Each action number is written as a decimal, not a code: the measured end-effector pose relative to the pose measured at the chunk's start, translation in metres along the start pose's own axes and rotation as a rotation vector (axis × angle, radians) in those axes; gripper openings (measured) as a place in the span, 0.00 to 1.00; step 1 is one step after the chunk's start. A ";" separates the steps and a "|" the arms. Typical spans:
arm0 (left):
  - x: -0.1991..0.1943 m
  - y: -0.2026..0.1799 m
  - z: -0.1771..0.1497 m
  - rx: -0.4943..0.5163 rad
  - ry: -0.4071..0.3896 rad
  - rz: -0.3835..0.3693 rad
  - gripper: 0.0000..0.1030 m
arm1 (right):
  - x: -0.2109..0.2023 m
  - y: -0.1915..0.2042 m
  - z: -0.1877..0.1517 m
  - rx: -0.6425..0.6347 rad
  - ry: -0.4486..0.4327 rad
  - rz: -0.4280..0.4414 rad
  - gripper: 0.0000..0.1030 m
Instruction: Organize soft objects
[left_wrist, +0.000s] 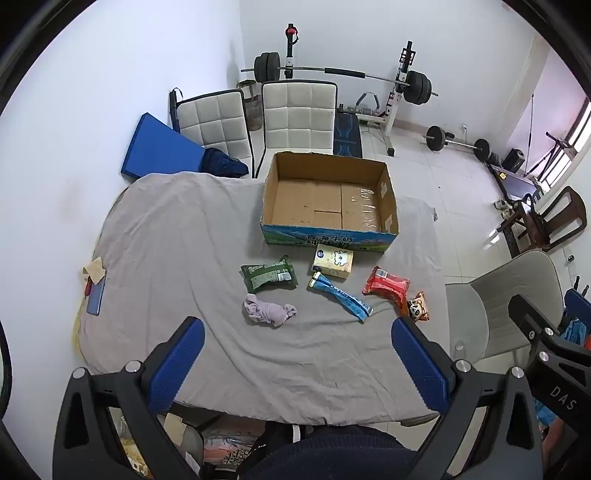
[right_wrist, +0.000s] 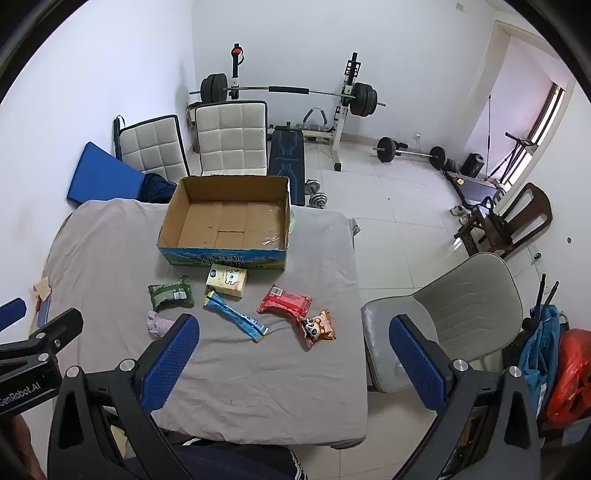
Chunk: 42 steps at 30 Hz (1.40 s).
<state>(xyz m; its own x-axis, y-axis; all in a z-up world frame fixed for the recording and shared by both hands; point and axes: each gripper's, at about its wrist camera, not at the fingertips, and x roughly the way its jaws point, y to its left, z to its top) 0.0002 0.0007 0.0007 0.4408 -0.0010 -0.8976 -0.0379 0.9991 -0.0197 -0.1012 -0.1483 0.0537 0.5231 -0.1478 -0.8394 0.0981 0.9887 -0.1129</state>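
Observation:
An empty cardboard box (left_wrist: 388, 218) (right_wrist: 168, 225) stands at the far side of the grey-clothed table (left_wrist: 177, 229) (right_wrist: 325, 258). In front of it lie a green packet (left_wrist: 269, 275) (right_wrist: 170, 292), a cream tissue pack (left_wrist: 332, 261) (right_wrist: 226, 282), a blue packet (left_wrist: 340, 295) (right_wrist: 235, 316), a red packet (left_wrist: 386, 286) (right_wrist: 284, 304), a small panda packet (left_wrist: 418, 307) (right_wrist: 318, 326) and a crumpled lilac cloth (left_wrist: 269, 312) (right_wrist: 159, 325). My left gripper (left_wrist: 297, 325) and right gripper (right_wrist: 293, 321) are both open and empty, held above the near table edge.
A phone (left_wrist: 95, 298) and paper scrap (left_wrist: 95, 270) lie at the table's left edge. Two white chairs (left_wrist: 299, 118) stand behind the table, a grey chair (right_wrist: 454, 314) at its right. Barbell rack (right_wrist: 288, 92) and weights sit on the floor beyond.

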 end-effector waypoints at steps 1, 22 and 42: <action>0.000 0.001 0.000 -0.003 -0.001 -0.002 1.00 | 0.000 0.000 0.000 0.000 -0.003 -0.002 1.00; -0.001 0.001 -0.024 -0.005 0.027 -0.012 1.00 | -0.007 -0.004 -0.013 0.012 0.022 0.023 1.00; 0.003 0.003 -0.021 -0.006 0.032 -0.015 1.00 | -0.007 -0.001 -0.014 0.013 0.021 0.017 1.00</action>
<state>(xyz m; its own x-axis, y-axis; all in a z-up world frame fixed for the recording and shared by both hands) -0.0173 0.0031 -0.0114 0.4125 -0.0170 -0.9108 -0.0372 0.9987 -0.0355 -0.1172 -0.1481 0.0522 0.5068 -0.1307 -0.8521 0.1005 0.9907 -0.0922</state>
